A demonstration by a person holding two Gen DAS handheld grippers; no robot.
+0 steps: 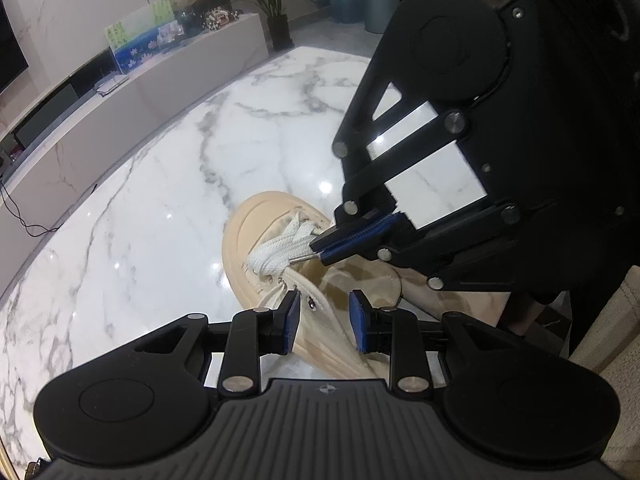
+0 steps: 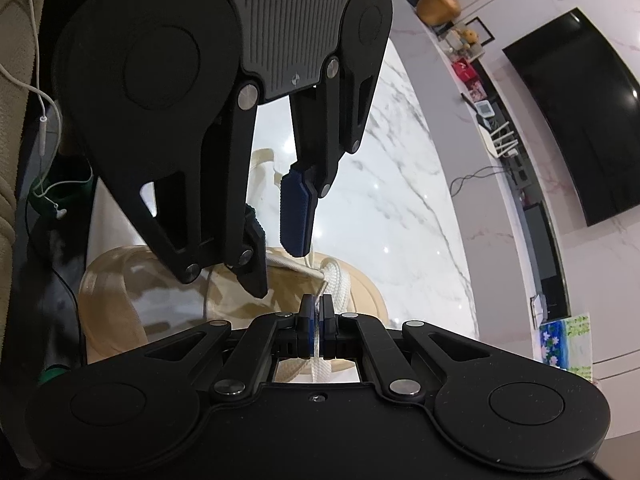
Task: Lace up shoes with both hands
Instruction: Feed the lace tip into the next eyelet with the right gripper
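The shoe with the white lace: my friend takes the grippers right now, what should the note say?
Right gripper: shut on the flat white shoelace, just behind its metal tip.
Left gripper: open, holding nothing, its blue pads either side of the eyelet flap.
The beige canvas shoe lies on the white marble table, toe pointing away.
Done: the lace crosses the lowest eyelets near the toe.
Left: thread the upper eyelets, then tie.
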